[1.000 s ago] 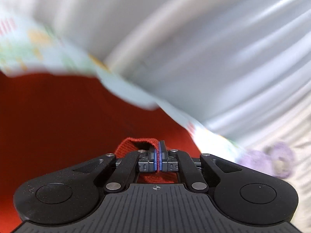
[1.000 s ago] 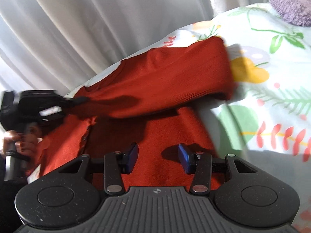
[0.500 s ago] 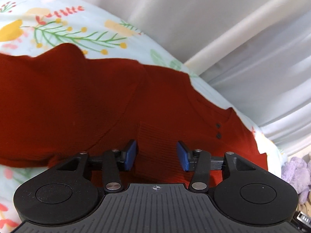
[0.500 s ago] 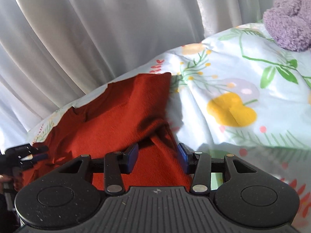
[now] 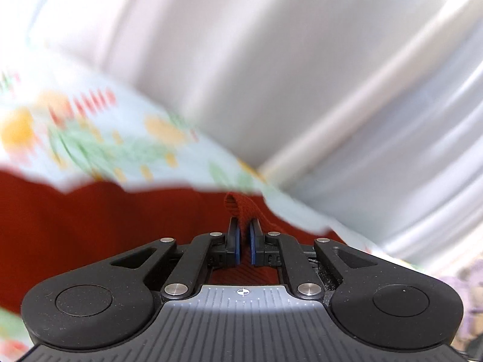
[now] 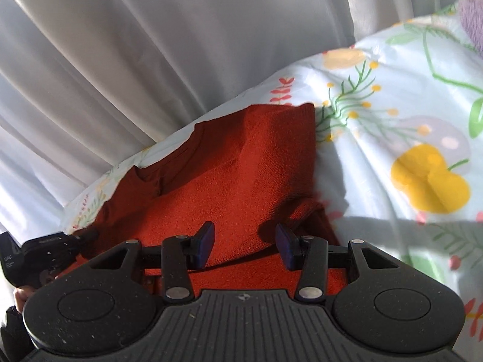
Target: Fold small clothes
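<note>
A red knit top lies partly folded on a floral bedsheet. In the left wrist view my left gripper is shut on a pinched fold of the red top; the view is blurred by motion. In the right wrist view my right gripper is open and empty, low over the near part of the top. The left gripper shows at the far left of that view, at the top's left edge.
White curtains hang close behind the bed. A purple fuzzy item lies at the far right on the sheet. The sheet's floral part to the right of the top carries nothing else.
My left gripper was open over the flat top half a second ago and has now shut on a fold of it. My right gripper stays open and has shifted slightly.
</note>
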